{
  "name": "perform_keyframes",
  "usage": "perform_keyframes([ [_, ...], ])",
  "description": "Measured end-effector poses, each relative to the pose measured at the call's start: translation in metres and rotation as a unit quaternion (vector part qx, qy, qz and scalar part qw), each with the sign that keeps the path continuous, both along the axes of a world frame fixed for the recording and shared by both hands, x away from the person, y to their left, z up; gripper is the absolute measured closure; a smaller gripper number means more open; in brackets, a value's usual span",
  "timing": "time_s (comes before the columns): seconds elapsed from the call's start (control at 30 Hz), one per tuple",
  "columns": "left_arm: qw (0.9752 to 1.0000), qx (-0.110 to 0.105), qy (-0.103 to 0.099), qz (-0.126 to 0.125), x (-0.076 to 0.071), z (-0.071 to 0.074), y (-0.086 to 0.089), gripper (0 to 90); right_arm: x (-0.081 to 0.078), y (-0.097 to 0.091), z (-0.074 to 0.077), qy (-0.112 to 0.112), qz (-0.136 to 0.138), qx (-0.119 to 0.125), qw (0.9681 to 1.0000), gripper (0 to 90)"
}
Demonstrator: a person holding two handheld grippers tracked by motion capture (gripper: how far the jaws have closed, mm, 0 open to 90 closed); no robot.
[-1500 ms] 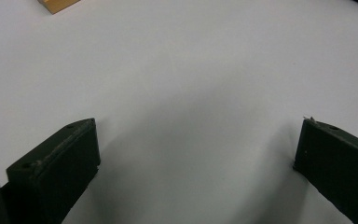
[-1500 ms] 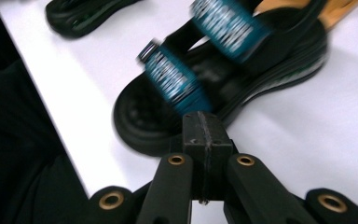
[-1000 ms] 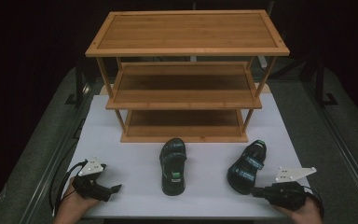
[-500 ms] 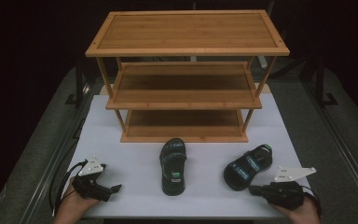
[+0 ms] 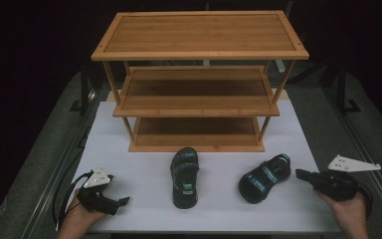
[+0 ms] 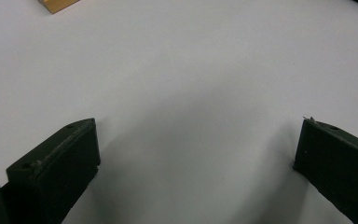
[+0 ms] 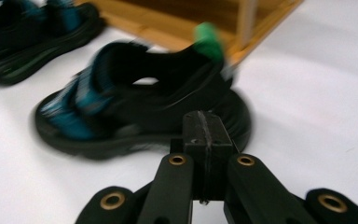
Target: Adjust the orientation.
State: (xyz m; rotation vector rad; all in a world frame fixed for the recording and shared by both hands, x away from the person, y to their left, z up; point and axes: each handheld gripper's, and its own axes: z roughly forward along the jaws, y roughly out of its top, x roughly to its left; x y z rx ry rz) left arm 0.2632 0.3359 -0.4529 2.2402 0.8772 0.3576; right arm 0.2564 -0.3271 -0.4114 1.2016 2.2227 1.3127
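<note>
Right hand-held gripper (image 7: 204, 135), jaws pressed together and empty, sits just behind the right sandal (image 5: 264, 177), which lies in front of the rack (image 5: 199, 79). Looks touching, though it's blurry. Another nudge could spin it; left hand-held gripper (image 6: 196, 154) is spread.

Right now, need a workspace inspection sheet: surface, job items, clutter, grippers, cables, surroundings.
Surface: white table top, bare around the items.
Job's things: left sandal lying flat before the bamboo shoe rack; right sandal angled, near the right gripper. Shelves bare.
Clutter: nothing seen.
Grippers: left gripper open over the table top; right gripper shut, holding nothing.
Cables: left gripper's black cable loops at the table edge.
Surroundings: dark; grey floor.
</note>
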Motion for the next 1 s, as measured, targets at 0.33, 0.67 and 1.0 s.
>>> perform_keyframes([
  [0.33, 1.0000, 0.000, 0.000, 0.000, 0.000, 0.000, 0.000, 0.0, 0.058, 0.006, -0.008, 0.000, -0.021, -0.004, 0.9998, 89.7],
  [0.67, 1.0000, -0.001, 0.000, 0.001, 0.000, 0.000, 0.000, 0.0, 0.090, 0.017, -0.026, 0.038, 0.005, -0.009, 0.9992, 89.7],
  [1.0, 1.0000, -0.001, 0.000, 0.001, 0.000, 0.000, 0.000, 0.0, 0.087, 0.018, -0.030, 0.051, 0.014, -0.018, 0.9984, 89.8],
])
